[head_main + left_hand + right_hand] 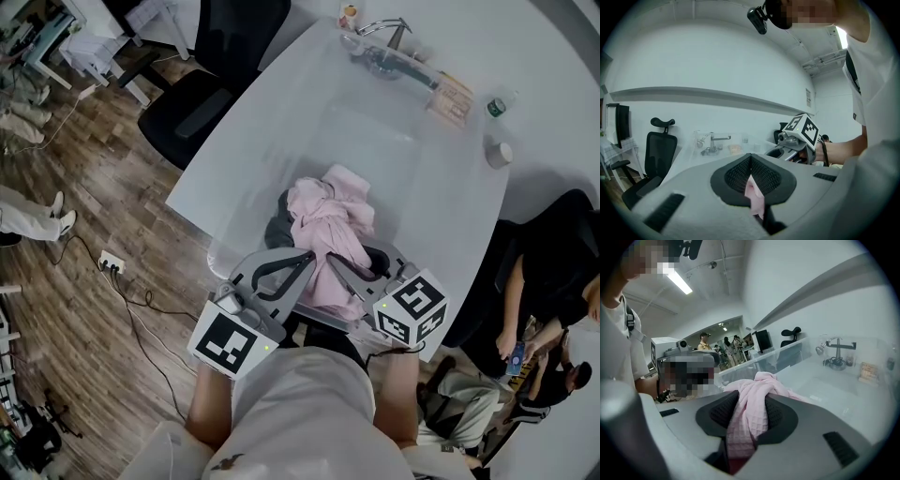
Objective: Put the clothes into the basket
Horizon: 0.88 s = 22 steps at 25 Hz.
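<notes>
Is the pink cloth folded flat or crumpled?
Crumpled: the pink cloth is a bunched heap of creases, and the right gripper pinches a thick wad of it.

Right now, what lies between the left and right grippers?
The pink cloth, seen in the head view: it is bunched between the left gripper and right gripper, both shut on it.

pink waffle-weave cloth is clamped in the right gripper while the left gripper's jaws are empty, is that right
Not quite: the left gripper is not empty. The left gripper view shows a corner of the pink waffle-weave cloth pinched between its jaws. The rest stands: the right gripper does clamp a thick fold of that cloth.
</notes>
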### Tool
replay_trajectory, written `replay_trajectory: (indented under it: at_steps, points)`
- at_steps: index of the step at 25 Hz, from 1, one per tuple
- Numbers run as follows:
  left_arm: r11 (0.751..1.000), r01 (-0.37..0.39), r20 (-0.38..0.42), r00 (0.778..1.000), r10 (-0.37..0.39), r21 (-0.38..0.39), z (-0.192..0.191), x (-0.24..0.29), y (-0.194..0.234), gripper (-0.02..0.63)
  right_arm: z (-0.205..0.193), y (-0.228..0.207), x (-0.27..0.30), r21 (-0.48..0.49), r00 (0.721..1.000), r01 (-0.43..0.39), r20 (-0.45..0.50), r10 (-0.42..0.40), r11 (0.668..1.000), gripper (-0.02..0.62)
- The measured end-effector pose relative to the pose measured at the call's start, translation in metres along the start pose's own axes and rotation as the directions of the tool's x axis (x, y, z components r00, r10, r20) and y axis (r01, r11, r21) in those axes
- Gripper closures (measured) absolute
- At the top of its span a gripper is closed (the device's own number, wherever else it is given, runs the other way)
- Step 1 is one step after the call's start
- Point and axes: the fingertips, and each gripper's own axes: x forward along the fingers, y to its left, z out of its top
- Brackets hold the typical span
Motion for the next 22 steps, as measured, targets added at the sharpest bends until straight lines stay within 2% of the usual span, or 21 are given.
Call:
replay_trajectory:
  at_steps: [12, 18, 22]
  points:
    - [1.0, 0.016, -0.016, 1.0, -0.016, -0.002, -0.006, 0.012, -0.002, 0.6, -0.022, -0.011, 0.003, -0.096, 0.988, 0.023, -0.147, -0.037, 0.995, 0.448]
    - [1.0, 0.021, -0.019, 1.0, -0.02, 0.003, -0.006, 0.017, -0.006, 0.6, -0.038, -0.013, 0.002, -0.192, 0.96, 0.017, -0.272, -0.07, 0.981, 0.401]
    - [1.0, 0.02, -0.019, 1.0, -0.02, 0.002, -0.006, 0.018, -0.007, 0.6, -0.046, -0.015, 0.001, -0.213, 0.94, 0.025, -0.329, -0.095, 0.977, 0.37]
